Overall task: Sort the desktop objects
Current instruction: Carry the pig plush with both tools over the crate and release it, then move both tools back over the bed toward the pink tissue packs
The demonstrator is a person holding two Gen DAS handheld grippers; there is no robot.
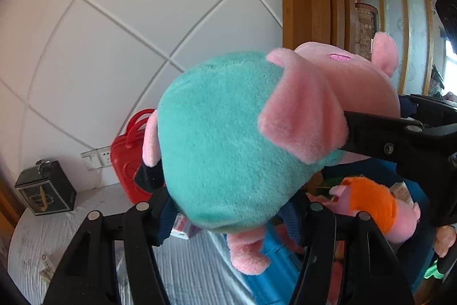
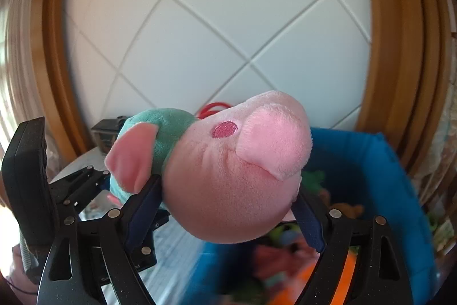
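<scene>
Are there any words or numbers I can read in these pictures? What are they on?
None can be read.
Dark box on the table: gold emblem, lettering too small to read.
Small boxes under the plush pig: print blurred.
Packet at the table edge: red mark, unreadable.
Carton beside the second plush: text too small.
Left gripper's base, seen from the right wrist: white print, cut off.

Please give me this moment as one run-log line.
object: pig plush toy | left gripper: shut on teal body | right gripper: shut on pink head | position: lifted beside blue bin
</scene>
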